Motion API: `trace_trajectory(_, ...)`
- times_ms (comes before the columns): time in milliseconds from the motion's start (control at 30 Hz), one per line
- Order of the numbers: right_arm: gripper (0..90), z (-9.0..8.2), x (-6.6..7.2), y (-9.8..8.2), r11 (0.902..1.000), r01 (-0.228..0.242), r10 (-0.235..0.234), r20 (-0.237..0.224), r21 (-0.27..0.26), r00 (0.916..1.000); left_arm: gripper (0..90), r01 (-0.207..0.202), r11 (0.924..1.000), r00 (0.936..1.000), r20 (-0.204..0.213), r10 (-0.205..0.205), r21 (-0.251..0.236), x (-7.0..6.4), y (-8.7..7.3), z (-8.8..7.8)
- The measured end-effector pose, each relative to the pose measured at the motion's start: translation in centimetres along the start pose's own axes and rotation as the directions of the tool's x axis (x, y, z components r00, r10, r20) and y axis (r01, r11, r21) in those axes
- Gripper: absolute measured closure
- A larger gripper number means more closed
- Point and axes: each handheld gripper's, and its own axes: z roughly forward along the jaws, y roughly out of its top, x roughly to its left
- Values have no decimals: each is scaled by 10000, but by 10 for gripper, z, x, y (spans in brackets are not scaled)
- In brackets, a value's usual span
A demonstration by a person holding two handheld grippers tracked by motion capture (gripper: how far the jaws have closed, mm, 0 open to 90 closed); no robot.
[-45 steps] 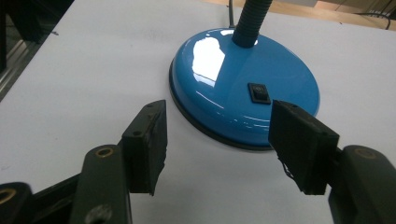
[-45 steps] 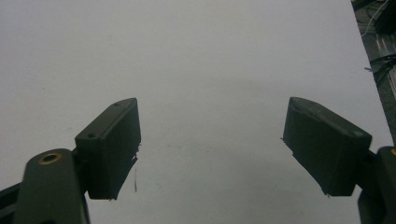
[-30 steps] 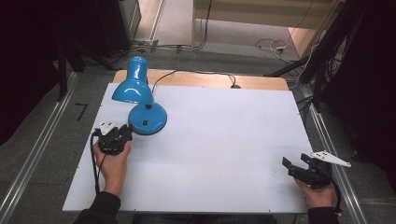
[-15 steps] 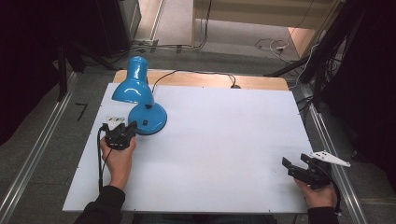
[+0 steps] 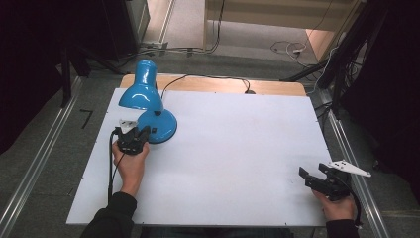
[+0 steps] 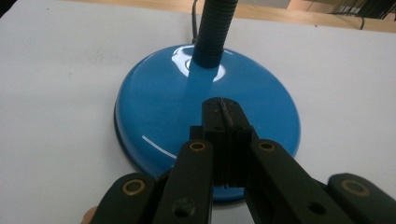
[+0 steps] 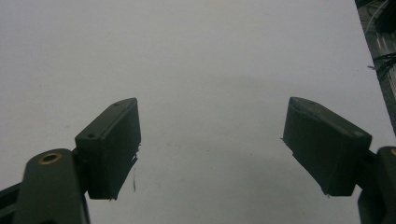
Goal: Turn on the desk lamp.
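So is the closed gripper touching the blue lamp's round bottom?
Cannot tell. In the left gripper view the left hand-held gripper, jaws shut, overlaps the lamp base, but no contact or gap shows plainly.

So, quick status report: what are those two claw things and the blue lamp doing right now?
Left gripper shut, tips over the blue lamp base. Right gripper open, empty, above bare white table. Lamp upright, cord trailing back. Nothing in the way.

The left gripper (image 6: 225, 109) has its 2 black jaws pressed together, with nothing between them, their tips over the near part of the glossy blue lamp base (image 6: 154, 116). A ribbed blue neck (image 6: 214, 30) rises from the base's middle. The base sits on a white table (image 6: 56, 93).
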Motion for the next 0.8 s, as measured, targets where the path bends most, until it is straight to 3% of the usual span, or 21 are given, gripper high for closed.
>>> trace_trajectory(333,175,0,-1,0,10000,-21,21,-2,32,10000,900,-74,9997,10000,1,74,221,-3,-1,11)
trace_trajectory(800,175,0,0,0,10000,-31,31,-1,37,10000,900,-137,9996,9999,-85,139,249,-3,-1,13)
